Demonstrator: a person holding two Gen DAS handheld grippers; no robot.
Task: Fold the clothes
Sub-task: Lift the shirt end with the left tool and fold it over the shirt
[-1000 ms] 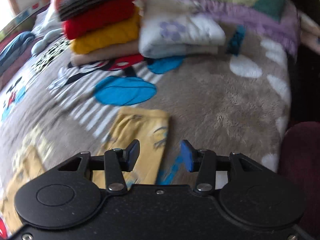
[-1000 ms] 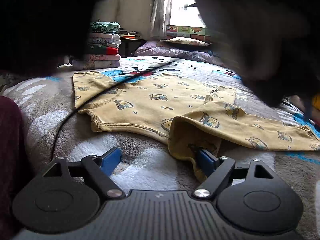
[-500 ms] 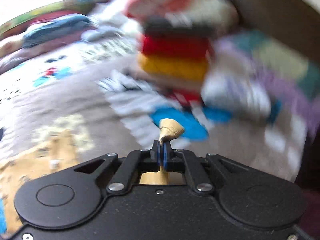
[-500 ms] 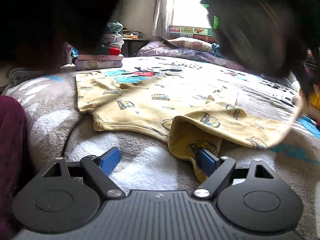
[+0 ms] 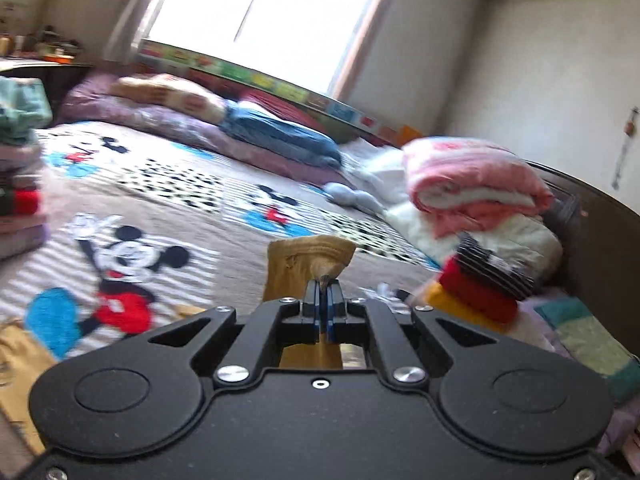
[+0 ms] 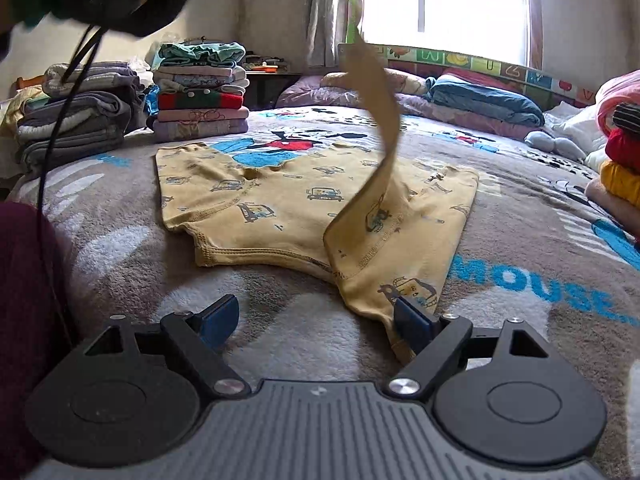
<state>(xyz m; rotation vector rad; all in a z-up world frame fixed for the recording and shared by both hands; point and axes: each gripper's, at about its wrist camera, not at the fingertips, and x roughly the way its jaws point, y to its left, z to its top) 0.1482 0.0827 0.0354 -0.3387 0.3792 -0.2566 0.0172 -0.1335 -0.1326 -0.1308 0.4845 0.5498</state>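
Left gripper (image 5: 323, 295) is clamping a yellow sleeve cuff (image 5: 310, 254), jaws pressed together on the fabric, cuff sticking up above the fingertips. Cartoon-mouse blanket (image 5: 168, 208) is covering the bed below. Pink folded blanket (image 5: 472, 176) is sitting on white bedding at right, red and yellow folded clothes (image 5: 476, 292) just beneath it. Bright window (image 5: 260, 12) is glaring behind.
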